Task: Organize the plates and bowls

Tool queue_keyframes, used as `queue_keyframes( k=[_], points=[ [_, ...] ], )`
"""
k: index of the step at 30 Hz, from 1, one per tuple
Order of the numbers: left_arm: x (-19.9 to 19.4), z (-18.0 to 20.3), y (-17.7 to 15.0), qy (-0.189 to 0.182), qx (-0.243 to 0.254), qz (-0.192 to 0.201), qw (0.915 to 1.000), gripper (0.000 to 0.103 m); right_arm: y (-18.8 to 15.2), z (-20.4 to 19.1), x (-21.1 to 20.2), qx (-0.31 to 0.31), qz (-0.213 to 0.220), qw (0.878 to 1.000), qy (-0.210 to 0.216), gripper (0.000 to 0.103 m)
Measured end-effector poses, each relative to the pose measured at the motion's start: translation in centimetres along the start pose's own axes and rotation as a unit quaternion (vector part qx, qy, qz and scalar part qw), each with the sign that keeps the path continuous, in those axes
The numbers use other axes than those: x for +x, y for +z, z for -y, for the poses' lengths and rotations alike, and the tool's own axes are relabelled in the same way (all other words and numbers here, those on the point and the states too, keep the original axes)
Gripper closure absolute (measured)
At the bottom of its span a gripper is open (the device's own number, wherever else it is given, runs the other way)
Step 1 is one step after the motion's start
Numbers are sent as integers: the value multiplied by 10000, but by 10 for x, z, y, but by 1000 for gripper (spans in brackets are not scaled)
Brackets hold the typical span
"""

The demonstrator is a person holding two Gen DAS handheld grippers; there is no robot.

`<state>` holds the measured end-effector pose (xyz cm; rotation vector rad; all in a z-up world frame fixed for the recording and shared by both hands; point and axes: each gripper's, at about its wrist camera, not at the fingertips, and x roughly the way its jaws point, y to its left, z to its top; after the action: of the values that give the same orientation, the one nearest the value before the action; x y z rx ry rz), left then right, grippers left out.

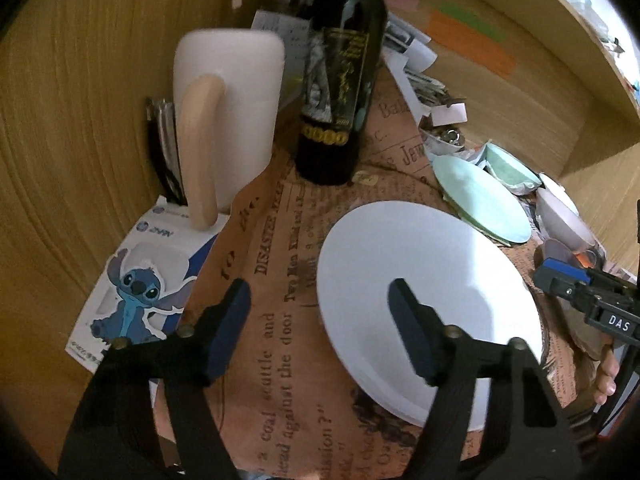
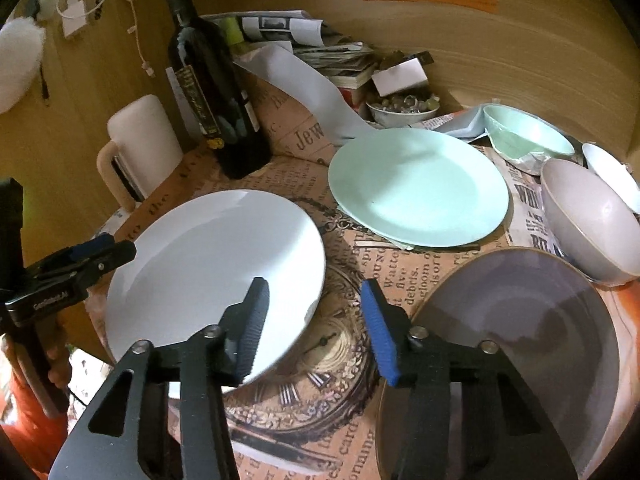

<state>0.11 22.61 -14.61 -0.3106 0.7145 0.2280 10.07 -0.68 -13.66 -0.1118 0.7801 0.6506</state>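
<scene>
A white plate (image 1: pixel 432 280) (image 2: pixel 216 272) lies on the newspaper-print table cover. My left gripper (image 1: pixel 320 328) is open above the plate's left edge, its right finger over the plate; it also shows in the right wrist view (image 2: pixel 84 256). My right gripper (image 2: pixel 312 328) is open and empty, hovering between the white plate and a grey plate (image 2: pixel 516 352). A mint green plate (image 2: pixel 416 188) (image 1: pixel 480 200) lies behind. A mint bowl (image 2: pixel 524 136), a grey bowl (image 2: pixel 588 220) and a white bowl (image 2: pixel 612 176) stand at the right.
A dark wine bottle (image 1: pixel 340 80) (image 2: pixel 212 92) and a white jug (image 1: pixel 228 120) (image 2: pixel 140 140) stand at the back left. Stacked papers (image 2: pixel 320 48) and a small bowl of beads (image 2: pixel 400 108) sit at the back. Wooden walls (image 1: pixel 80 120) enclose the table.
</scene>
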Motion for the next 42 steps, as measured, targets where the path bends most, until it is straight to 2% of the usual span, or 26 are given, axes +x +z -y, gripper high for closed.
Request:
queue_keyframes(
  k=[5, 9, 12, 19, 27, 33, 42],
  points=[
    [12, -4, -1, -97, 29, -162, 9998, 59, -1, -2, 8, 5, -113, 9999, -100, 68],
    [17, -6, -2, -291, -24, -280, 9992, 67, -1, -2, 17, 74, -234, 9996, -117, 78],
    [17, -2, -2, -345, 72, -278, 9990, 74, -1, -2, 23, 116, -350, 9993, -59, 81],
    [19, 7, -4, -437, 235, -335, 9982, 76, 1, -8, 34, 121, -526, 9984, 150, 81],
    [21, 7, -1, -369, 123, -388, 9985, 77, 0, -9, 34, 135, -402, 9990, 141, 81],
    [20, 8, -1, -286, 26, -373, 9989, 77, -1, -5, 29, 253, -327, 9987, 289, 81],
    [7, 18, 2, -171, 57, -157, 9997, 77, 0, -3, 22, 329, -144, 9987, 348, 81]
  ],
)
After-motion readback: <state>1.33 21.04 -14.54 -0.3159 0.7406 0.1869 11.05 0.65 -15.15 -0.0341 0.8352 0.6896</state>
